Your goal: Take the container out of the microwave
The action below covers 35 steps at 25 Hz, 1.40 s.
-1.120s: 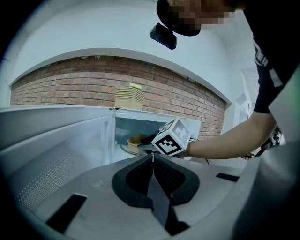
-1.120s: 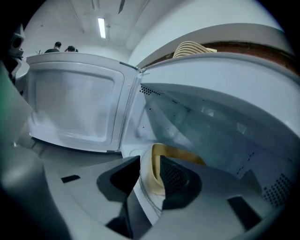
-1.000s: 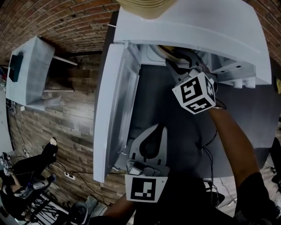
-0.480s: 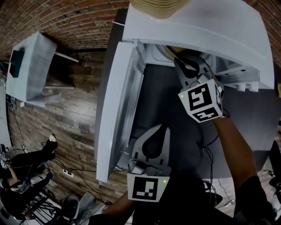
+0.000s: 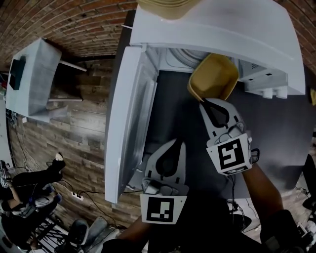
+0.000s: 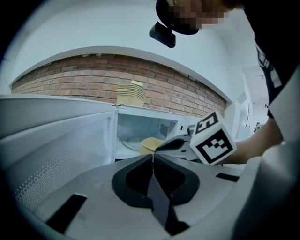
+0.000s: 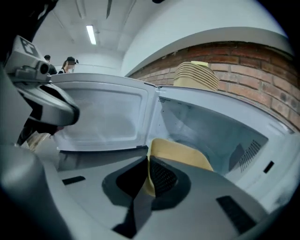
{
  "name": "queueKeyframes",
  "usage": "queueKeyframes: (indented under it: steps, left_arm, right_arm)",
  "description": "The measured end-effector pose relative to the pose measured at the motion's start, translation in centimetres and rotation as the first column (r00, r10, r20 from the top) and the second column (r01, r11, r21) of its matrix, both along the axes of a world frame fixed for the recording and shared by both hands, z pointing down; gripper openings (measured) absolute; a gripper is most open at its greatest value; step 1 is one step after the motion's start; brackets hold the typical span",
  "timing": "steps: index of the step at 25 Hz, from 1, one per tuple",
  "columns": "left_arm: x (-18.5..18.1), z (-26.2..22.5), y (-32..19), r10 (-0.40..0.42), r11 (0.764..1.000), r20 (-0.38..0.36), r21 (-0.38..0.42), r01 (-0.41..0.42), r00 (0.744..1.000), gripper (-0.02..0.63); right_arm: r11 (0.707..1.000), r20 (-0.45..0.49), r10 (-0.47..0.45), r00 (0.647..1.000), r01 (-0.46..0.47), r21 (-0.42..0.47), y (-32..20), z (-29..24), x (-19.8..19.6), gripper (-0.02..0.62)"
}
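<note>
The white microwave [image 5: 217, 29] stands with its door [image 5: 126, 113] swung wide to the left. A yellow container [image 5: 213, 76] hangs tilted at the mouth of the oven, over the dark counter. My right gripper [image 5: 206, 101] is shut on its near rim; in the right gripper view the rim [image 7: 149, 180] is pinched between the jaws and the container [image 7: 183, 153] spreads out beyond them. My left gripper [image 5: 177, 142] is shut with nothing in it, low beside the door. From the left gripper [image 6: 153, 155] view the container [image 6: 149, 145] shows in front of the lit cavity.
A stack of yellow containers [image 5: 165, 7] sits on top of the microwave. The dark counter [image 5: 177, 113] runs under both grippers. A brick wall [image 5: 74, 20] lies behind, with a white cabinet [image 5: 32, 79] at the left. Cables and gear [image 5: 34, 197] lie on the wood floor.
The right gripper was open inside the cavity, then shut on the container's rim and drew back toward me, bringing the container out to the oven's mouth. The left gripper stayed put.
</note>
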State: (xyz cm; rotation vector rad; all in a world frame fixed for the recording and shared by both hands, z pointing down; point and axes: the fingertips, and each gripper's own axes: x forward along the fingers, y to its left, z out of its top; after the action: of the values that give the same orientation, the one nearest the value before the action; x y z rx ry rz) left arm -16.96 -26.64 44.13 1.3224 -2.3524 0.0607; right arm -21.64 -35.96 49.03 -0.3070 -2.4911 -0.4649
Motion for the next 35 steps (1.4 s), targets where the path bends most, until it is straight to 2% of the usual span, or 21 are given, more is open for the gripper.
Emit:
queueKeyframes:
  steps: [5,9,15,18,23,26,29,32,35]
  left_arm:
    - [0.4,0.3,0.6,-0.052,0.998,-0.033,0.025,0.053,0.998,0.012]
    - [1.1,0.5,1.1,-0.043,0.999,-0.03,0.01,0.043,0.999,0.012]
    - [2.4,0.7,2.3,-0.021,1.0,-0.022,-0.012,0.02,1.0,0.012]
    - [2.8,0.6,2.7,-0.003,1.0,-0.022,-0.015,0.003,1.0,0.012]
    - [2.6,-0.8,2.9,0.048,0.999,0.006,-0.005,-0.048,0.999,0.012]
    - [2.7,-1.2,2.9,0.08,0.997,0.012,0.001,-0.08,0.997,0.012]
    - [2.8,-1.9,3.1,0.122,0.993,0.025,-0.001,-0.122,0.992,0.013]
    - [3.0,-2.5,3.1,0.178,0.984,0.057,-0.004,-0.178,0.982,0.013]
    - [3.2,-3.2,3.4,0.189,0.981,0.049,0.032,-0.19,0.981,0.013]
  right_arm:
    - [1.0,-0.005,0.008,1.0,-0.008,0.004,3.2,1.7,5.3,0.075]
    - [0.998,-0.04,0.016,0.999,-0.014,0.057,5.1,3.8,8.8,0.075]
    - [0.998,-0.097,0.027,0.995,-0.022,0.054,7.2,6.0,12.2,0.075]
    - [0.997,-0.105,0.038,0.994,-0.031,0.067,7.5,6.6,12.7,0.075]
    - [0.996,-0.076,0.085,0.993,-0.084,0.015,8.0,5.6,12.3,0.077]
    - [0.996,-0.087,0.09,0.992,-0.089,0.02,8.5,6.0,12.4,0.077]
    - [0.995,-0.099,0.102,0.99,-0.099,0.033,8.8,6.3,12.6,0.123]
    - [0.989,-0.075,0.146,0.986,-0.143,0.039,8.6,5.6,12.5,0.124]
    - [0.974,-0.021,0.226,0.974,-0.225,0.026,8.4,4.0,12.5,0.124]
